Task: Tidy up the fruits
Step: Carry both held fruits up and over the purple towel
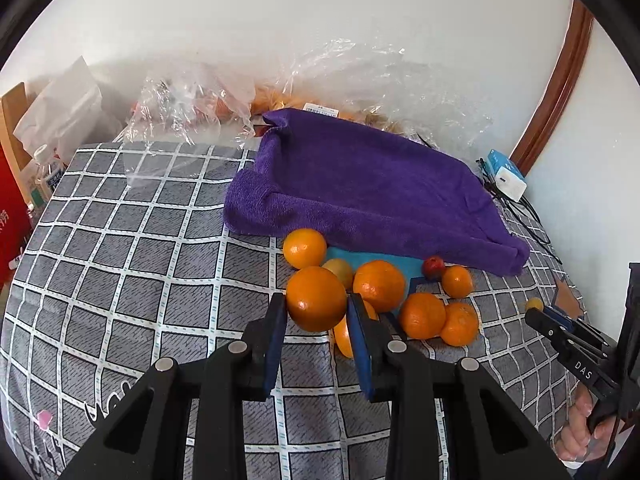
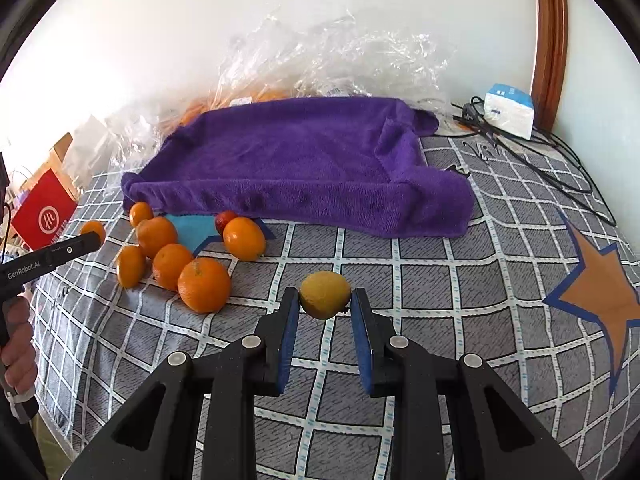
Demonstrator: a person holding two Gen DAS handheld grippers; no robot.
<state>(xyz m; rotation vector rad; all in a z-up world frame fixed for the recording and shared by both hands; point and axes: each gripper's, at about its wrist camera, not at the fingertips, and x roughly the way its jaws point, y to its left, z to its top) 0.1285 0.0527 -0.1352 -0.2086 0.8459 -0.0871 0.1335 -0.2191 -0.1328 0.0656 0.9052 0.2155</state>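
Purple towel [image 1: 360,184]: we see it draped beyond both sets of jaws, on the checked cloth [image 1: 140,260].
Orange pile [image 2: 168,252]: we count about 7, ahead and left of our right jaws.
Left gripper [image 1: 316,312]: our jaws clamp 1 orange [image 1: 316,298].
Right gripper [image 2: 325,300]: our jaws hold 1 small yellow fruit [image 2: 325,294] above the cloth, apart from the pile.

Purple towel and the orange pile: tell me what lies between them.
A teal cloth peeks from under the purple towel, with a small red fruit beside it, before the orange pile; seen in both wrist views.
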